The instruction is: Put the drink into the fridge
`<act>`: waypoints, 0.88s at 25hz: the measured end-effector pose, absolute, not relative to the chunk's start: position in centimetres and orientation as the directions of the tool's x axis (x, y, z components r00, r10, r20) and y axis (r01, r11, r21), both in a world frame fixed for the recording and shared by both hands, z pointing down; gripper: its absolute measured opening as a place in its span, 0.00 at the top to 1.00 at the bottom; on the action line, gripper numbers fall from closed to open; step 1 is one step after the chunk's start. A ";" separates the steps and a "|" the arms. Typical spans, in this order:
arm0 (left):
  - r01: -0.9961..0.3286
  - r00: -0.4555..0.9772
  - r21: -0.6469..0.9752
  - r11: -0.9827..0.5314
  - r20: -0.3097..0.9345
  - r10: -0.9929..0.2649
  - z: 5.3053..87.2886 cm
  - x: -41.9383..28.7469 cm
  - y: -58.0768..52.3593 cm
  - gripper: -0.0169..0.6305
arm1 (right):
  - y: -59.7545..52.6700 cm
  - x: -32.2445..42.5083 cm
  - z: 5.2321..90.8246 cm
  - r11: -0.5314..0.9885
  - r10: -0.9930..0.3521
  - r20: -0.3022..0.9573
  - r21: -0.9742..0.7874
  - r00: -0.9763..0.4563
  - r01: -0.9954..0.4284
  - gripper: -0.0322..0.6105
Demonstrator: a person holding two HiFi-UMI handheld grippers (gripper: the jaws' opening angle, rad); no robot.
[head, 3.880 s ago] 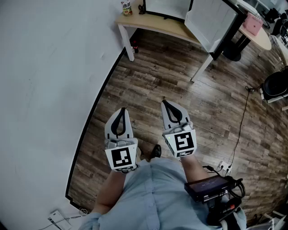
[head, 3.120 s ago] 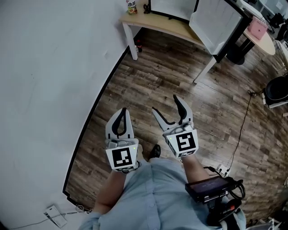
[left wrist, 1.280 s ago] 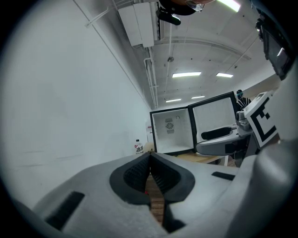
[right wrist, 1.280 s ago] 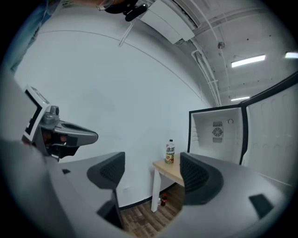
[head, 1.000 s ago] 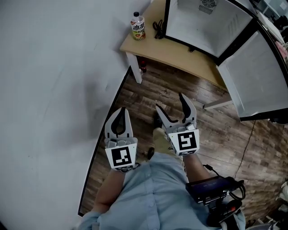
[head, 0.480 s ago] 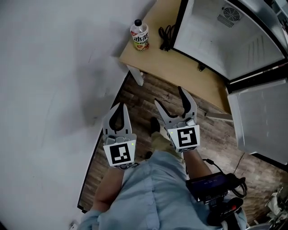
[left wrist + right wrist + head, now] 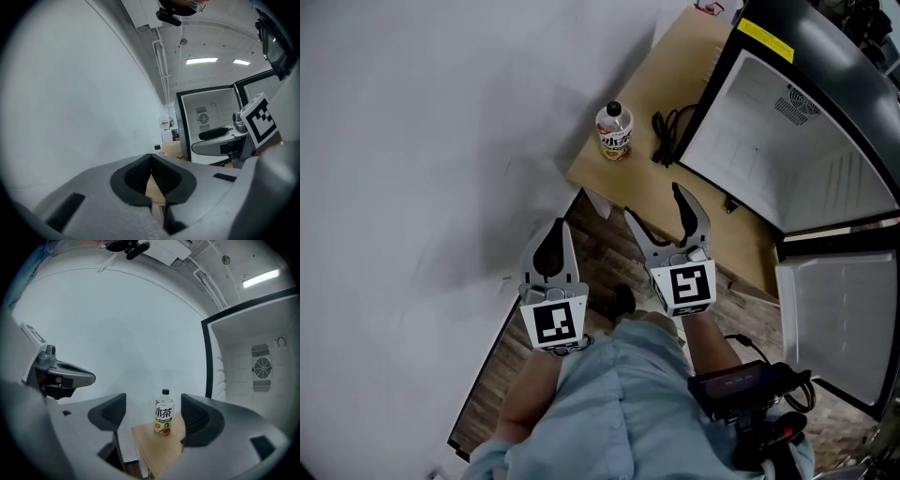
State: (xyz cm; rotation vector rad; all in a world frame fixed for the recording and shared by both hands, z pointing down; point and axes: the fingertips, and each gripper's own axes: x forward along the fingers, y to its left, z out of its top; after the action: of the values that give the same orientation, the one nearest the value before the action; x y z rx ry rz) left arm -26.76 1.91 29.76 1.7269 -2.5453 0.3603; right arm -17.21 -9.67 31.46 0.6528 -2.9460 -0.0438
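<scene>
The drink bottle (image 7: pixel 615 131), clear with a black cap and a white and red label, stands upright at the left corner of a wooden table (image 7: pixel 675 202). Right of it is the fridge (image 7: pixel 787 150), its door (image 7: pixel 834 319) swung open. My right gripper (image 7: pixel 661 211) is open and empty, short of the table; in the right gripper view the bottle (image 7: pixel 163 418) shows between the jaws, still far off. My left gripper (image 7: pixel 549 234) is shut on nothing, over the floor beside the wall. In the left gripper view the pads (image 7: pixel 151 176) meet, and the bottle (image 7: pixel 158 150) is small beyond them.
A coiled black cable (image 7: pixel 667 131) lies on the table between the bottle and the fridge. A white wall (image 7: pixel 412 141) runs along the left. Below the grippers is wood-plank floor (image 7: pixel 534 328). A black device (image 7: pixel 741 394) hangs at the person's waist.
Both grippers have moved toward the table, so the bottle and fridge appear closer and larger. The right jaws, shut in the earliest frame, have stayed open since; the left stays shut.
</scene>
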 end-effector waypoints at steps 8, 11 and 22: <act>-0.918 -0.387 -0.161 0.363 0.158 -0.908 29.9 -31.3 -0.3 0.96 | -12.2 -22.1 31.3 0.911 -0.412 0.112 0.077 -0.904 -0.405 0.37; -0.927 -0.367 -0.146 0.344 0.174 -0.914 30.8 -33.2 -2.2 0.96 | -13.6 -23.9 32.2 0.907 -0.421 0.132 0.075 -0.897 -0.415 0.37; -0.985 -0.172 -0.043 0.167 0.307 -0.936 41.5 -38.3 -9.8 0.96 | -19.1 -28.6 42.8 0.852 -0.510 0.287 0.040 -0.811 -0.522 0.31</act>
State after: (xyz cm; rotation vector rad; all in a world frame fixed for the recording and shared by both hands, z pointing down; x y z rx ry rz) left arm -38.25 -9.78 41.55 1.8704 -2.2303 0.3436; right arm -28.59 -19.10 42.77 0.7812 -2.7405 0.0593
